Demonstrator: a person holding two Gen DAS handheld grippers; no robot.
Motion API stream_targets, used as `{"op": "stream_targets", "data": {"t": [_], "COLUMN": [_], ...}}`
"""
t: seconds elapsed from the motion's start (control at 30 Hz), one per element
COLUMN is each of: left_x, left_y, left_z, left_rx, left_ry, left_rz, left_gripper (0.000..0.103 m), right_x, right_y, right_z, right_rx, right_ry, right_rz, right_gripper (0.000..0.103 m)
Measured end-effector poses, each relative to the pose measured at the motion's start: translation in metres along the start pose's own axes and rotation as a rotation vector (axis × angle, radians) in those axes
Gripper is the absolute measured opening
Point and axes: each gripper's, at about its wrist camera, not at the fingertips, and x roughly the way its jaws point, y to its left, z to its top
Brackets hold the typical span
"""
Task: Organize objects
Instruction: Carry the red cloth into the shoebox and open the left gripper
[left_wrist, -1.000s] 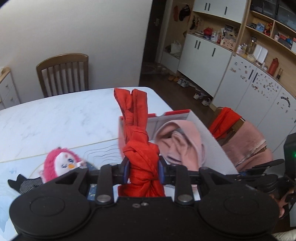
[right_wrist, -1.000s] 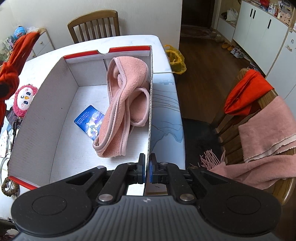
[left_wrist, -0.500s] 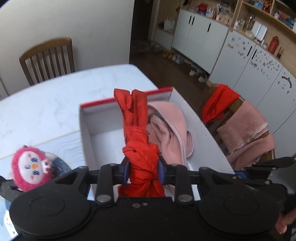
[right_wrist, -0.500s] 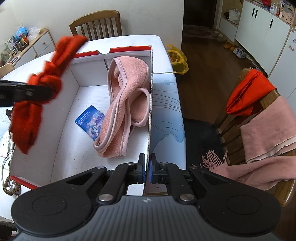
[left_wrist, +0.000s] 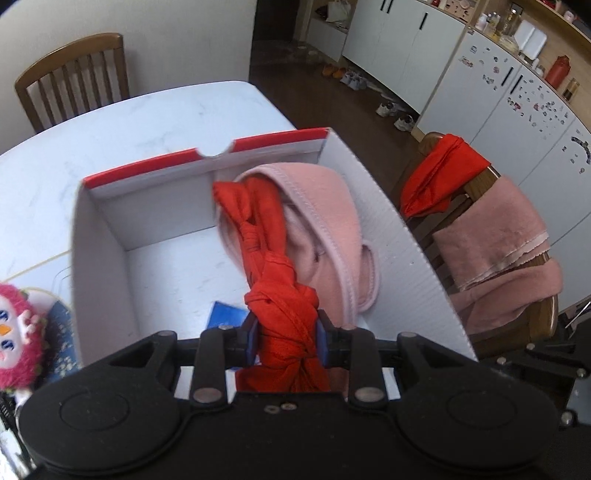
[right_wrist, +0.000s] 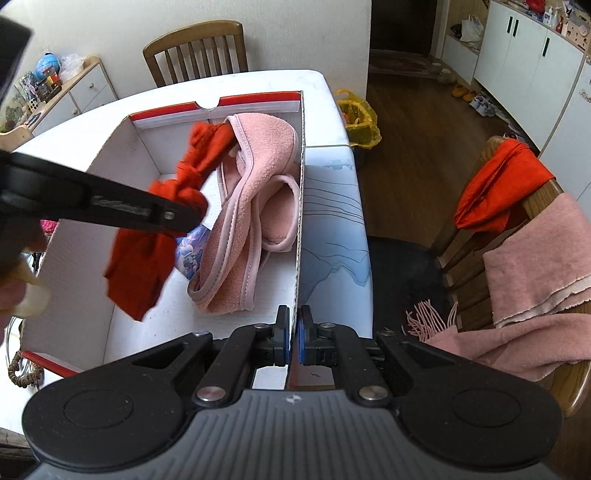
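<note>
Cloth is what you carry — your left claw (left_wrist: 284, 341) is clamped on the knot of a red scarf (left_wrist: 275, 280), light and limp, hanging over the white box (right_wrist: 74, 236) beside the pink towel (right_wrist: 255, 192). Your right claw (right_wrist: 294, 339) pinches the box's right wall.

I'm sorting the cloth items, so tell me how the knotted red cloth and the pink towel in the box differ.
The red cloth is knotted and hangs in the air, pinched by the left gripper; the pink towel is unknotted and lies loose in the box. The red cloth looks thin and smooth; the pink towel looks thick and fleecy. Both are soft fabric over the box.
</note>
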Motion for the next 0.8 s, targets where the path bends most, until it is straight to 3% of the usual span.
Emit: {"op": "stream_targets", "data": {"t": [0.2,0.53,0.67,0.8], "left_x": [0.021,0.032,0.031,0.03], "left_y": [-0.005,0.003,0.004,0.005], "left_z": [0.002,0.002,0.004,0.003], "left_rx": [0.005,-0.014,-0.018,-0.011], "left_ry": [0.037,0.062,0.067,0.057], "left_rz": [0.028,0.007,0.004,-0.003], "left_gripper": [0.028,0.031,0.036,0.056], "right_x": [0.001,0.001,0.001,0.002], "right_y": [-0.001,-0.004,-0.004,-0.003], "right_z": [0.0,0.0,0.0,0.0], "right_rx": [-0.003,0.002,0.001,0.004], "right_ry": [0.0,0.001,0.002,0.003], "right_rz": [0.008,0.012,0.012,0.01], "right_gripper": [0.004,0.004,0.004,0.004]}}
